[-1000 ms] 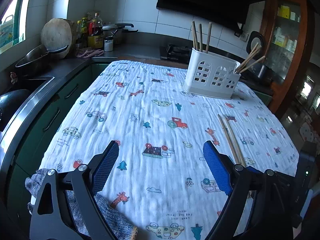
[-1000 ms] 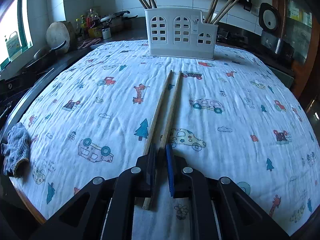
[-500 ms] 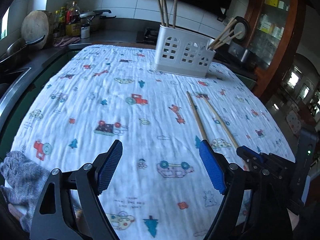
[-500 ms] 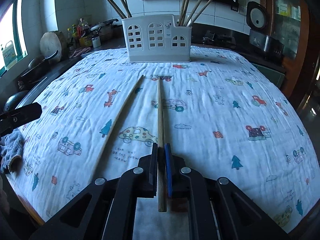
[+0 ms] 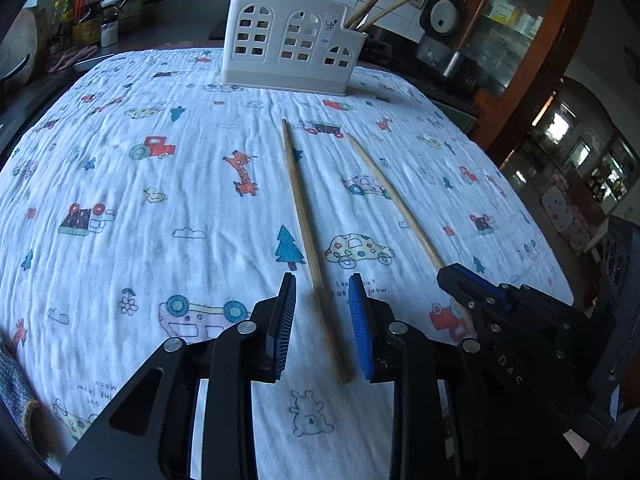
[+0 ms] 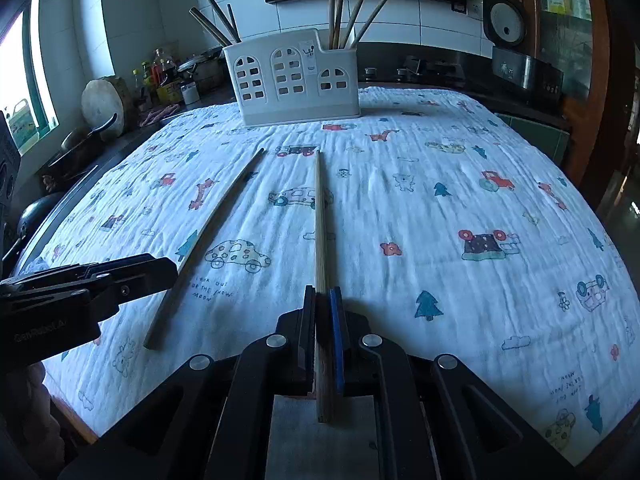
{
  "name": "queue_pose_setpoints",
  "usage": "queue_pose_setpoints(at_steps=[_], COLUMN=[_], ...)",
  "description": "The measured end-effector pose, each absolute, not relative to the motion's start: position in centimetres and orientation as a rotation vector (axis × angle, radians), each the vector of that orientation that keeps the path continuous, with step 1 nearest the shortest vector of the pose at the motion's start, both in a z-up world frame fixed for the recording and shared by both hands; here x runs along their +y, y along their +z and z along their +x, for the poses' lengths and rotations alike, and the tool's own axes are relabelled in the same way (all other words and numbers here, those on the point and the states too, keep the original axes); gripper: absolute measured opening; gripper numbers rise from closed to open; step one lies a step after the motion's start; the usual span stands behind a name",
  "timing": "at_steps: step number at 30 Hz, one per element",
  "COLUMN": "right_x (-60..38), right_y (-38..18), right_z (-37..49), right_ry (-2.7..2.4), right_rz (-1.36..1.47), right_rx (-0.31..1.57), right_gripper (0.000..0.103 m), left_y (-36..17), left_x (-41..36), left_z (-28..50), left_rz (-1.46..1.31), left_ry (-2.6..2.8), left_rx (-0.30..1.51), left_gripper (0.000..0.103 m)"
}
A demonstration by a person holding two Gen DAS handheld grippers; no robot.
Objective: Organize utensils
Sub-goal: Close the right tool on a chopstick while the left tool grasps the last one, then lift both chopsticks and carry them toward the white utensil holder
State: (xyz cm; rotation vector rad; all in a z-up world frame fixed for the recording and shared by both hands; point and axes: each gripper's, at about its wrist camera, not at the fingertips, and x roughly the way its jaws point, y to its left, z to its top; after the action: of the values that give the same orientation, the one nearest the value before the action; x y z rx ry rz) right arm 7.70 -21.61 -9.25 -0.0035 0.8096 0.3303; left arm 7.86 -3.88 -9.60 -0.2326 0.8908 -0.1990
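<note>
Straddling the loose chopstick (image 5: 310, 240) with my left gripper (image 5: 322, 320) right now; its jaws have just been closing in, but the pads aren't pressing the wood yet, so it's lying flat on the tablecloth (image 5: 160, 208). My right gripper (image 6: 325, 344) is clenching the other chopstick (image 6: 320, 216) near its butt end, pointing it at the white caddy (image 6: 294, 80) so both can go in together.

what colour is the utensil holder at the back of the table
White utensil holder with arched window cut-outs; the right wrist view shows it best.
</note>
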Motion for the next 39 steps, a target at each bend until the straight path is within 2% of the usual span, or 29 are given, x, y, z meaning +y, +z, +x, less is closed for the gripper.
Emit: queue_pose_setpoints(at_steps=[2,7,18,26,30,39], right_x=[-21.7,-21.9,-21.7,-21.9,-22.2,-22.3], right_y=[-9.2,-9.3,-9.3,-9.1,-7.4,0.0], right_z=[7.6,7.4,6.7,6.9,6.6,7.3], right_ry=[0.335,0.338,0.341,0.339,0.342,0.358], right_rz=[-0.004,0.003,-0.001,-0.005,-0.017,-0.081], right_rx=[0.809,0.805,0.796,0.787,0.746,0.569], right_gripper=[0.007,0.007,0.011,0.007,0.007,0.007], left_y=[-9.9,-10.4,-10.3,-9.1,-7.4,-0.7], left_x=[-4.2,-4.4,-5.6,-4.2,-3.3,-1.4], left_z=[8.2,8.8,8.6,8.2,7.7,7.6], left_rz=[-0.232,-0.228,-0.150,-0.174,-0.168,-0.131], left_ry=[-0.200,-0.168,-0.086,-0.102,-0.111,-0.135], left_rx=[0.901,0.909,0.897,0.877,0.847,0.701], left_gripper=[0.019,0.014,0.010,0.006,0.006,0.005])
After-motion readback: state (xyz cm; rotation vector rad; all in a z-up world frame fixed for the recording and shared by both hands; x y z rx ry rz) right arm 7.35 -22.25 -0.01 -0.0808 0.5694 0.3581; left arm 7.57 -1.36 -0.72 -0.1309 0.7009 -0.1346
